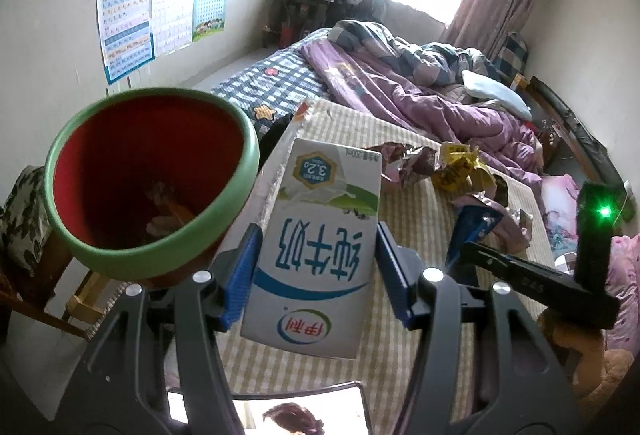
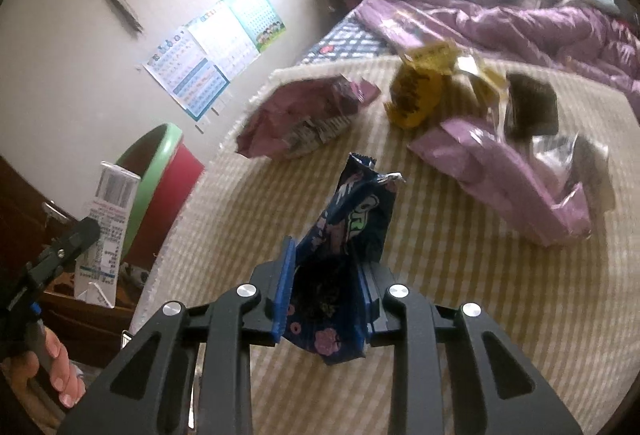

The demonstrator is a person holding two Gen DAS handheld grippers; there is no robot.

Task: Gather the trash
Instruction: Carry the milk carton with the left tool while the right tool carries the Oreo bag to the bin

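The bed (image 1: 420, 219) carries a yellow-checked mat, and rumpled purple bedding (image 1: 440, 95) fills its far end; the bright window behind washes out all detail there. Beside the bed's near left edge stands a red bin with a green rim (image 1: 148, 179); something pale lies at its bottom, too dim to name. The left tool (image 1: 316, 267) grips a white milk carton (image 1: 316, 247) between its blue pads, held in the air just beside the bin's rim, its print upside down. The right tool (image 2: 326, 291) is closed on a dark blue snack wrapper (image 2: 352, 231), lifted above the mat's near middle; the wrapper's lower end is crumpled and hard to read. More wrappers lie toward the mat's far edge: a pink bag (image 2: 296, 123), a yellow packet (image 2: 420, 91), blurred, and a lilac bag (image 2: 504, 163).
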